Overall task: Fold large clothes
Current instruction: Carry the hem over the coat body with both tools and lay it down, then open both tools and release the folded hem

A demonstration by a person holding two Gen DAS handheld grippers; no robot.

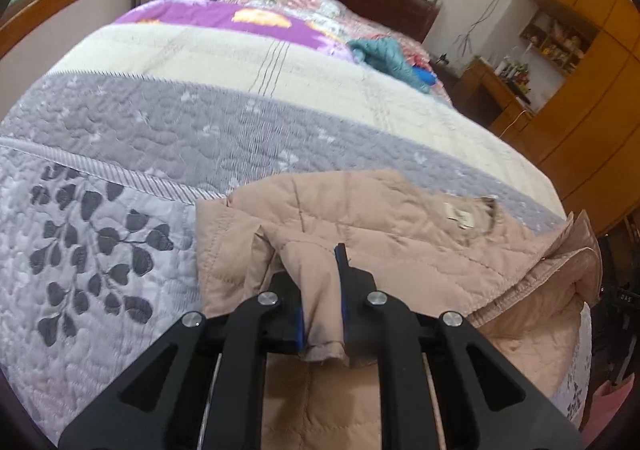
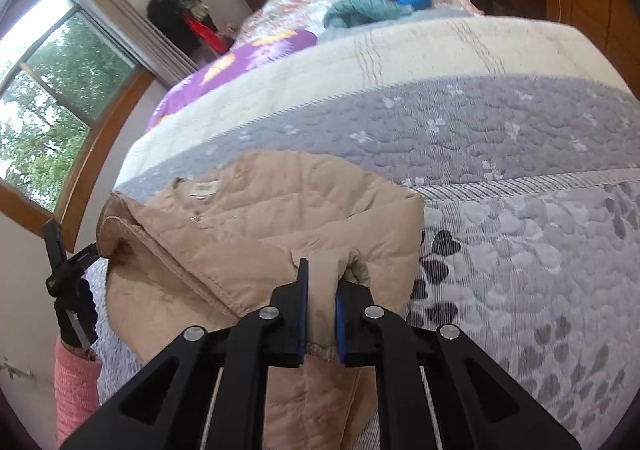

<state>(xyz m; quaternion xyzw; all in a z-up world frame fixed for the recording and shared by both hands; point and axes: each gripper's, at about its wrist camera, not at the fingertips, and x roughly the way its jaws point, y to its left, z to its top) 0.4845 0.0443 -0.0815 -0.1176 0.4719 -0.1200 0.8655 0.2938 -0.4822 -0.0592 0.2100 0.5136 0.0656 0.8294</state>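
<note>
A beige quilted jacket [image 1: 384, 234] lies at the near edge of the bed, its inner collar label facing up. My left gripper [image 1: 316, 270] is shut on a fold of the jacket's hem or cuff. In the right wrist view the same jacket [image 2: 280, 209] shows, and my right gripper [image 2: 322, 282] is shut on another bunched edge of it. The left gripper [image 2: 60, 254] shows at the jacket's far left corner, held by a gloved hand with a pink sleeve.
The bed carries a grey and lilac leaf-print quilt [image 1: 120, 209], a cream band and a purple blanket [image 1: 208, 15]. A teal garment [image 2: 360, 7] lies near the headboard. Wooden cabinets [image 1: 580, 89] stand right of the bed; a window [image 2: 52, 97] is on the left.
</note>
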